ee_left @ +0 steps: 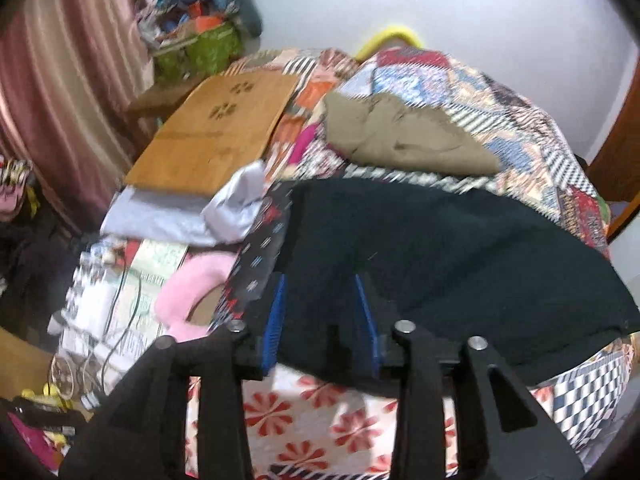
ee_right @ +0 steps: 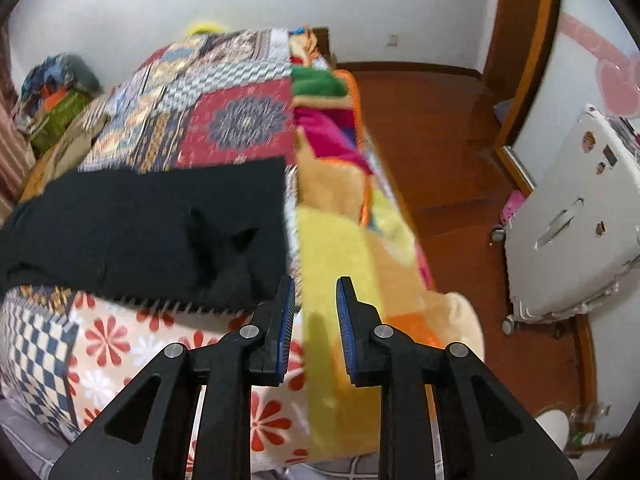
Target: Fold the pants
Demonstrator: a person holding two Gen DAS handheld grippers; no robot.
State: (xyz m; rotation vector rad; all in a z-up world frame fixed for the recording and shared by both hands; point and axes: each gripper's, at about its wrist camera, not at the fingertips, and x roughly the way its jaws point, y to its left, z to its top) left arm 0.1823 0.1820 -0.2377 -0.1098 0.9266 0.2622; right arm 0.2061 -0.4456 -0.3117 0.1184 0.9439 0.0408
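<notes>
Black pants (ee_left: 440, 248) lie spread across the patchwork bedspread (ee_left: 460, 80). In the left wrist view my left gripper (ee_left: 320, 292) stands over the pants' near left edge, its blue-padded fingers apart with the dark cloth between and around them; whether it pinches the cloth is unclear. In the right wrist view the pants (ee_right: 152, 224) lie flat to the left. My right gripper (ee_right: 316, 292) is open and empty, just beyond the pants' near right corner, above the yellow blanket (ee_right: 340, 248).
Khaki pants (ee_left: 400, 136) lie folded farther back on the bed. A wooden board (ee_left: 216, 128), grey cloth (ee_left: 180, 216), a pink cushion (ee_left: 188, 292) and clutter sit left of the bed. A wood floor (ee_right: 440, 128) and white suitcase (ee_right: 572, 216) are right.
</notes>
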